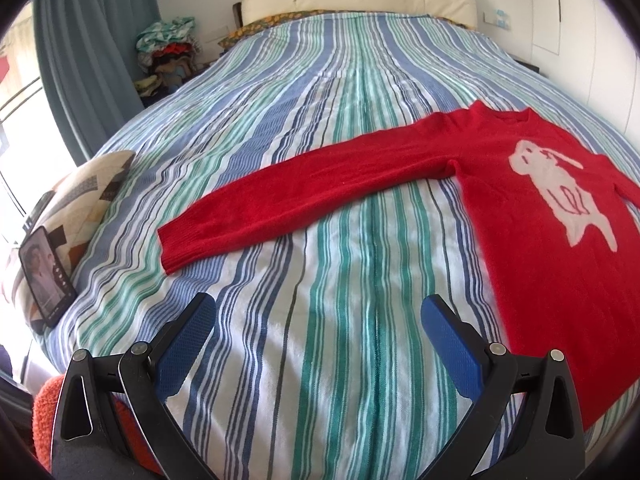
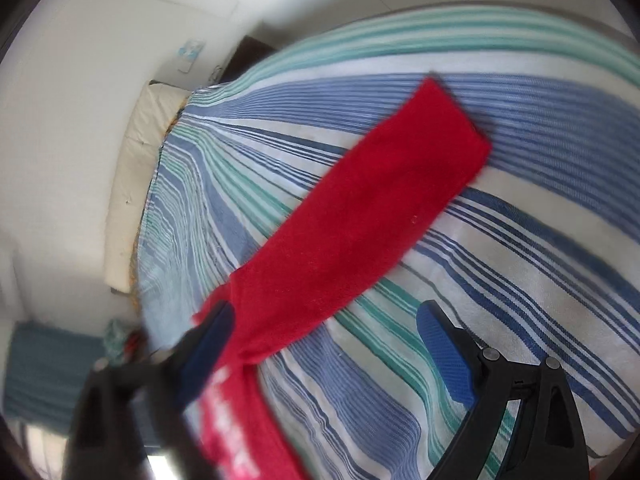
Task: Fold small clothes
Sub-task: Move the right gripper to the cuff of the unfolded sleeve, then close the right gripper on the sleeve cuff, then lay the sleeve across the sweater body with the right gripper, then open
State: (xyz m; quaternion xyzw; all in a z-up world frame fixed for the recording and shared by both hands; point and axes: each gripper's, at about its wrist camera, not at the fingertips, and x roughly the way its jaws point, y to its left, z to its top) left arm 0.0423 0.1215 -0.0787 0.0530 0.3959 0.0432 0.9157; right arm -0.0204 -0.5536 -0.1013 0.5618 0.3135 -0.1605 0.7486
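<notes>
Flat on the striped bedspread [image 1: 320,240] lies a red sweater [image 1: 540,216] with a white figure on its front, toward the right side of the bed in the left wrist view, one sleeve [image 1: 280,208] stretched out straight to the left with its cuff lying free. Over bare bedspread near the sweater's lower edge, the left gripper [image 1: 318,312] has its blue fingers [image 1: 188,344] spread wide with nothing between them. A phone [image 1: 46,276] leans against a patterned cushion [image 1: 80,204] at the left edge of the bed. From the right wrist view, blurred, the right gripper [image 2: 324,326] is above the other sleeve [image 2: 360,216], fingers wide apart, the red cloth running up between them but not pinched.
</notes>
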